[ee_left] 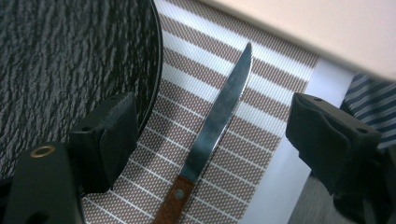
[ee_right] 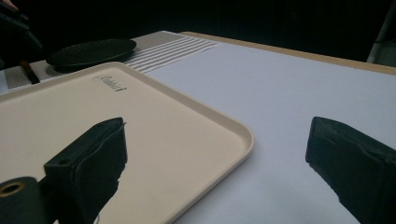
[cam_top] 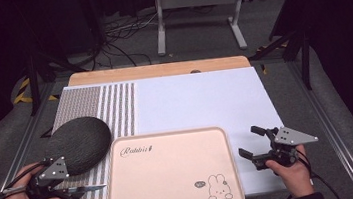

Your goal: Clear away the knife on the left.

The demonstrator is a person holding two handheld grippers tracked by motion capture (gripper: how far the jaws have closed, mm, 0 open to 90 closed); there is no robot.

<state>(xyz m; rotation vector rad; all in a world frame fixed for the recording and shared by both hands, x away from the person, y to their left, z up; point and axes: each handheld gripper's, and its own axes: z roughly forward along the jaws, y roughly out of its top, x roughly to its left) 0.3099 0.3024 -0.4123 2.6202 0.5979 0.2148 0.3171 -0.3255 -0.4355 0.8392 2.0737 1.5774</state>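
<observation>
A knife point(cam_top: 92, 188) with a serrated steel blade and a wooden handle lies on the striped placemat point(cam_top: 115, 106), its tip pointing toward the tray. My left gripper point(cam_top: 64, 190) hangs over the handle end at the table's front left. In the left gripper view the knife point(ee_left: 219, 112) lies between the wide-apart jaws of the left gripper point(ee_left: 212, 109), and neither pad touches it. A dark oval plate point(cam_top: 78, 141) rests just behind the knife. My right gripper point(cam_top: 249, 141) stands open and empty to the right of the pink tray point(cam_top: 168, 134).
The pink tray point(ee_right: 187, 121), printed with a rabbit, has nothing on it and takes up the front middle. A white mat point(cam_top: 200, 102) covers the table's middle and right. The plate point(ee_left: 70, 56) lies close to the left jaw. Dark floor, cables and a stand lie beyond the far edge.
</observation>
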